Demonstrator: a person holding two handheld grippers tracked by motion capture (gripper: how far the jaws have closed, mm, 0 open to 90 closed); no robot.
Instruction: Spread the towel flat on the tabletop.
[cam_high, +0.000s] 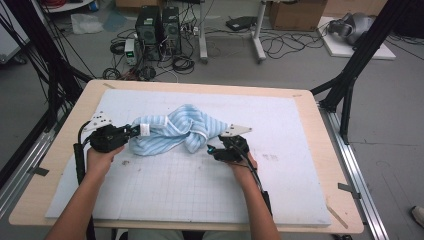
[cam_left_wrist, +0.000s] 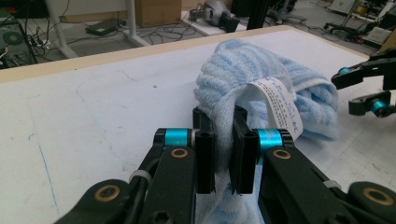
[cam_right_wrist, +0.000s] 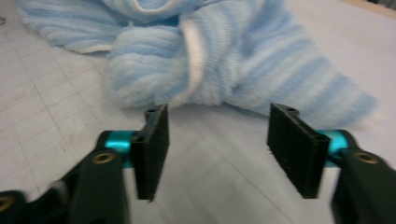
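A light blue striped towel (cam_high: 172, 129) lies bunched in the middle of the white gridded mat (cam_high: 150, 190). My left gripper (cam_high: 134, 131) is shut on the towel's left end, by its white edge and label (cam_left_wrist: 279, 105); the cloth (cam_left_wrist: 261, 70) is pinched between the black pads (cam_left_wrist: 205, 161). My right gripper (cam_high: 214, 149) stands open just in front of the towel's right fold (cam_right_wrist: 196, 70), with bare mat between its pads (cam_right_wrist: 294, 144). In the left gripper view the right gripper (cam_left_wrist: 362, 91) shows at the far right.
The mat lies on a wooden table (cam_high: 332, 165). Black frame posts (cam_high: 350, 75) stand at the table's sides. Computers, cables and boxes (cam_high: 160, 35) sit on the floor beyond the far edge.
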